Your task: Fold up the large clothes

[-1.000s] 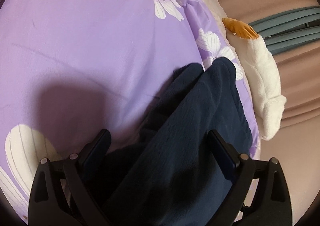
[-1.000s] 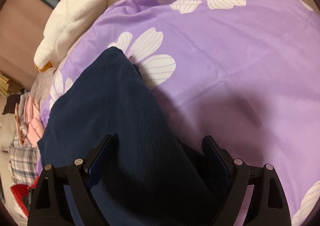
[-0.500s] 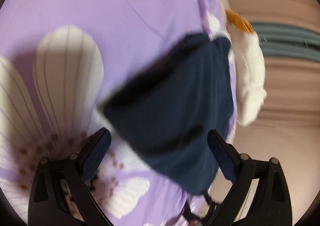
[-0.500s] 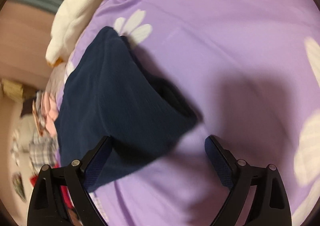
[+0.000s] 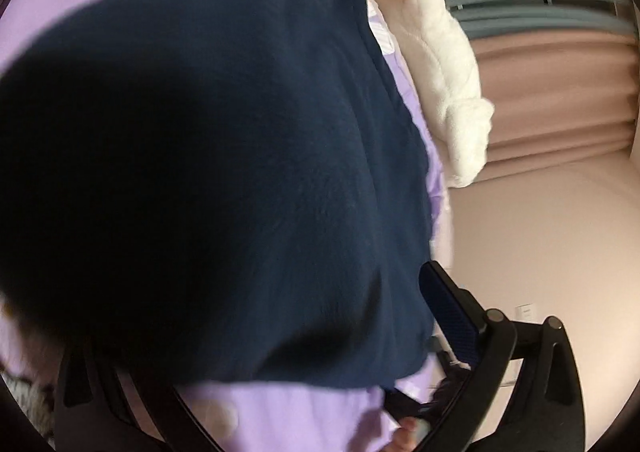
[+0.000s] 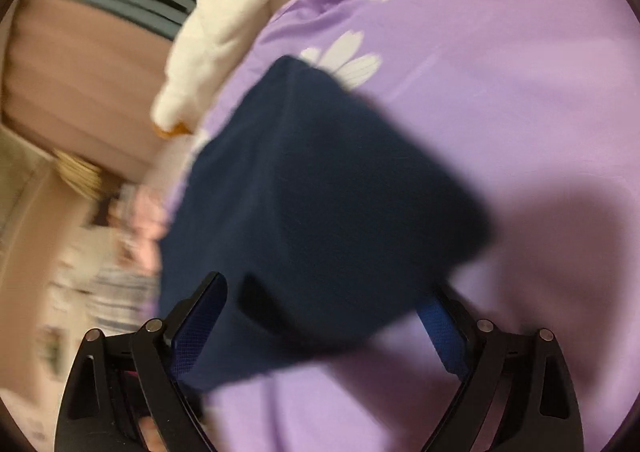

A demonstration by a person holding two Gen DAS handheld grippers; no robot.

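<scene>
Looking along our two grippers, we see a navy garment point(image 6: 316, 204) lying folded into a compact, thick bundle on a purple floral bedspread point(image 6: 500, 64), near the bed's edge and beside a white plush toy point(image 5: 440, 52). We judge the folding of this piece to be largely done: the bundle shows a squared corner and doubled layers, with no sleeve or leg trailing out. What may be left is a last tidy or moving it aside; other clothes, pink and checked, appear as a blurred heap point(image 6: 128, 252) beyond the bed.

Our right gripper point(image 6: 320, 316) is spread wide, its blue pads on either side of the bundle's near edge and not pinching it. The cloth seems to lap over the inner tips, though blur makes contact uncertain.

Our left gripper point(image 5: 256, 312) shows only one finger point(image 5: 448, 316), beside the garment's right edge; the dark fabric hides the other, so we cannot tell how wide it stands.
</scene>
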